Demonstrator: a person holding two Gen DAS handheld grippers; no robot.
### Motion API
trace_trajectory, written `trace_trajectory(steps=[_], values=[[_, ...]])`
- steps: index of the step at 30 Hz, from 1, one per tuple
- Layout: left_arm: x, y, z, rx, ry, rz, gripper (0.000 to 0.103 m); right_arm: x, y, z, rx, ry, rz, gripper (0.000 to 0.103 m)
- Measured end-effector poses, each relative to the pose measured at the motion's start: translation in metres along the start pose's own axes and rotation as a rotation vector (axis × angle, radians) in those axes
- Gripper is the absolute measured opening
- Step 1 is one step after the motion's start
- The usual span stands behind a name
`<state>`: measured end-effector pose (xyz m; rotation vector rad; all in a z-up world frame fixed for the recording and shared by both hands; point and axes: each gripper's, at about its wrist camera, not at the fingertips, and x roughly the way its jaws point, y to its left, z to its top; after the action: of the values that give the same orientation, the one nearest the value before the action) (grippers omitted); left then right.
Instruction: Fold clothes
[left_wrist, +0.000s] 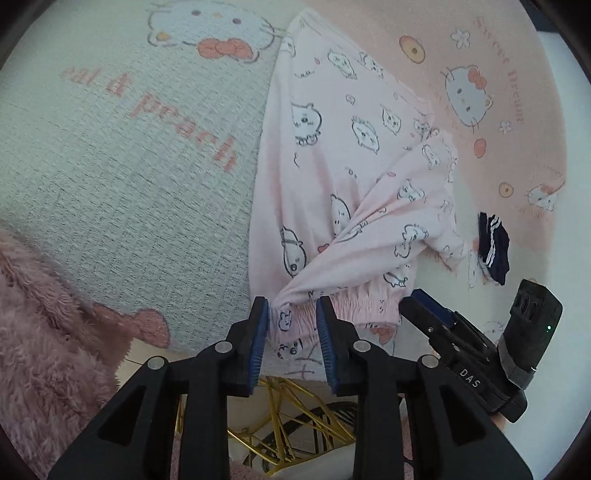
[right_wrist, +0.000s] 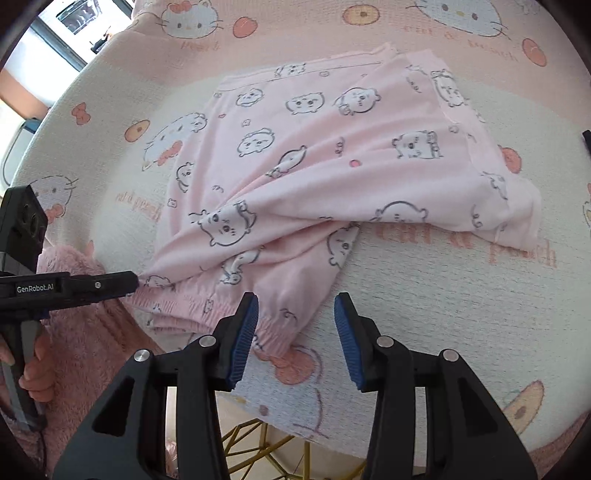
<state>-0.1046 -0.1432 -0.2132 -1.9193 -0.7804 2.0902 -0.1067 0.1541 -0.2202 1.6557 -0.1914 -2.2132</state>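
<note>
Pink pyjama trousers (left_wrist: 343, 177) printed with white cartoon animals lie partly folded on a Hello Kitty cloth; they also show in the right wrist view (right_wrist: 332, 155). My left gripper (left_wrist: 291, 325) is at the near edge with the elastic waistband's corner between its blue pads, and the cloth rises twisted from there; the jaws stand a little apart. In the right wrist view it (right_wrist: 138, 282) touches the waistband's left end. My right gripper (right_wrist: 295, 332) is open and empty, just right of the waistband's other end (right_wrist: 273, 332), over the cloth. It shows at the right in the left wrist view (left_wrist: 424, 306).
The Hello Kitty cloth (right_wrist: 443, 314) covers a round table with gold wire legs (left_wrist: 295, 417) below its near edge. A small dark navy garment with white stripes (left_wrist: 493, 247) lies to the right of the trousers. A fluffy pink sleeve (left_wrist: 48, 332) is at the left.
</note>
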Motion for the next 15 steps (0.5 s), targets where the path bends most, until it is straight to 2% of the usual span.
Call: trace_trajectory(steps=[3,4,6,8,9,13,15], values=[[-0.001,0.000,-0.005,-0.004,0.005,-0.022,0.025,0.014,0.000,-0.005,0.014,0.031,-0.005,0.044],[-0.002,0.000,-0.006,-0.005,0.006,-0.029,0.020,0.012,-0.003,-0.006,0.017,0.043,-0.007,0.044],[-0.003,-0.001,-0.010,-0.008,0.009,-0.044,0.019,0.007,-0.009,-0.005,0.004,0.058,-0.065,0.044],[-0.004,-0.001,-0.013,-0.011,0.012,-0.058,0.019,0.003,-0.014,-0.006,-0.025,0.061,-0.183,0.044],[-0.004,-0.001,-0.015,-0.012,0.014,-0.066,0.019,0.001,-0.017,-0.006,-0.021,0.051,-0.180,0.044],[-0.008,-0.002,-0.019,-0.036,0.007,-0.130,0.019,-0.010,-0.025,-0.001,0.074,0.006,-0.029,0.044],[-0.004,0.000,-0.020,-0.037,0.020,-0.095,0.019,-0.013,-0.022,0.002,0.093,-0.009,0.037,0.044]])
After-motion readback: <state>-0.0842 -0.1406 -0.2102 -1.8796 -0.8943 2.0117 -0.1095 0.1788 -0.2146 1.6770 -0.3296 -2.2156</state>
